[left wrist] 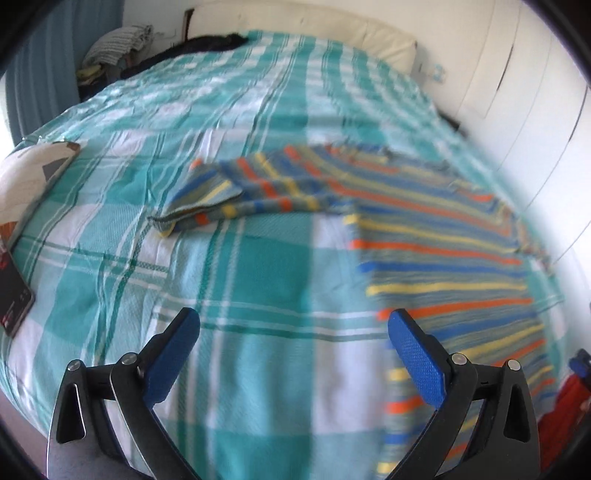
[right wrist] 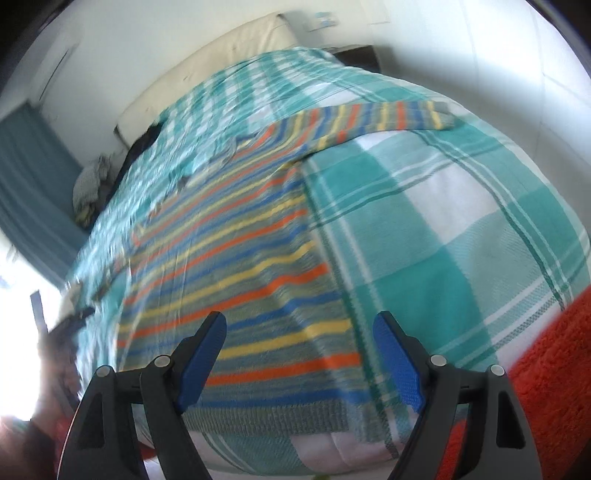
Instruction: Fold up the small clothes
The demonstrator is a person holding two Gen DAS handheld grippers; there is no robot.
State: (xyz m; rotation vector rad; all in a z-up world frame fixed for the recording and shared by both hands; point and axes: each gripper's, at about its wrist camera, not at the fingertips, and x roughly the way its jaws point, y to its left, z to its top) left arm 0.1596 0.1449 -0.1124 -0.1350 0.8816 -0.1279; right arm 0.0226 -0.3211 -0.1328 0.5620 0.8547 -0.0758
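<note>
Striped sweater (left wrist: 436, 236) lies flat on the bed's green-and-white checked bedspread (left wrist: 229, 280), body spread out, stripes orange, blue, yellow on grey-green. In the left wrist view one sleeve (left wrist: 221, 199) is folded across toward the left, its cuff resting on the bedspread. In the right wrist view the other sleeve (right wrist: 388, 118) stretches out straight to the right, far end flat. Left gripper (left wrist: 293, 326) hangs above the bedspread just beside the sweater's near edge, jaws wide apart, nothing between them. Right gripper (right wrist: 299, 326) hangs over the sweater's lower hem area, jaws wide apart too, no cloth pinched. Both views motion-blurred. Cream headboard (left wrist: 332, 33) at the far end, pillow (left wrist: 33, 177) and a dark book (left wrist: 14, 295) at the left bed edge, pile of clothes (left wrist: 118, 44) in the far left corner, red rug (right wrist: 546, 369) on the floor by the right side.
</note>
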